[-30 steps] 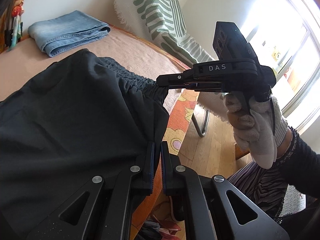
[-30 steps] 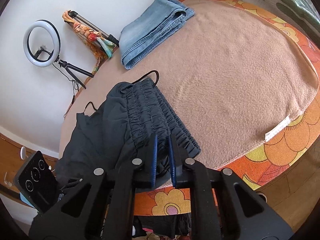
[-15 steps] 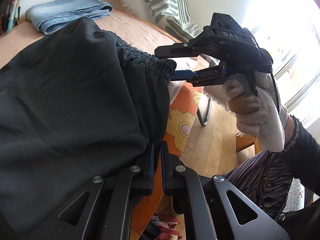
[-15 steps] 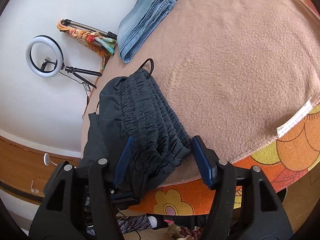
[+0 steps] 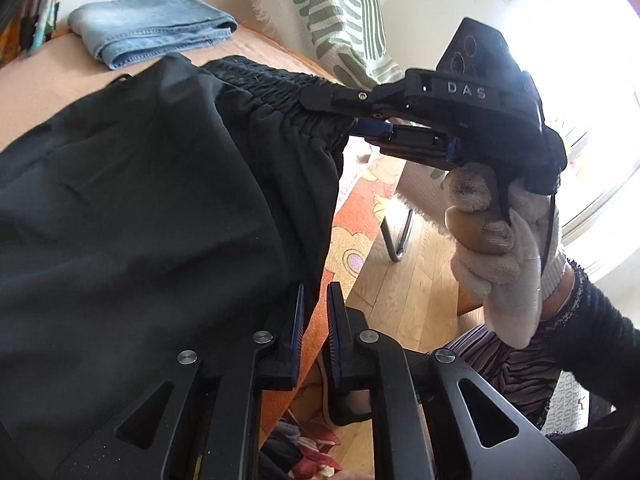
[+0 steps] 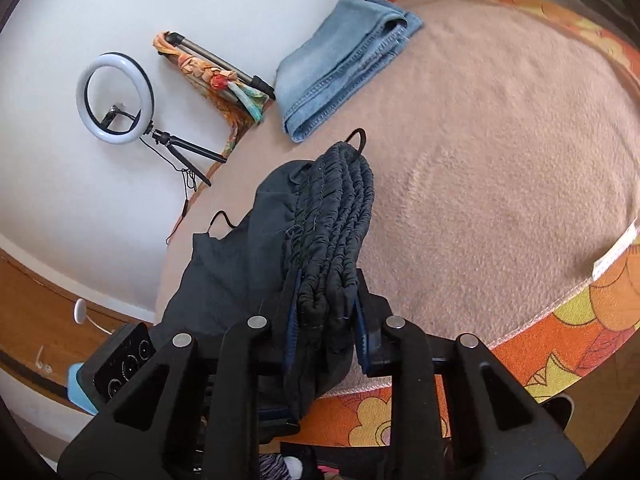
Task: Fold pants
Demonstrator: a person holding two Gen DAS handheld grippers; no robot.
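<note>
Black pants (image 5: 152, 208) with a gathered elastic waistband (image 6: 340, 216) lie on a tan blanket (image 6: 500, 140). My left gripper (image 5: 316, 300) is shut on the black fabric at the pants' edge, near the table's front side. My right gripper (image 6: 326, 312) is closed around the end of the waistband, which fills the gap between its blue pads. In the left wrist view the right gripper (image 5: 360, 120) holds the waistband corner lifted off the blanket.
Folded blue jeans (image 6: 340, 64) lie at the far side of the blanket, also in the left wrist view (image 5: 152, 24). A ring light on a tripod (image 6: 116, 100) and a second tripod stand by the wall. An orange floral cover (image 6: 560, 320) borders the blanket. A striped throw (image 5: 332, 12) hangs on a chair.
My right gripper was shut, opened wide half a second ago around the waistband end, and has now closed on it. My left gripper stayed shut on the fabric.
</note>
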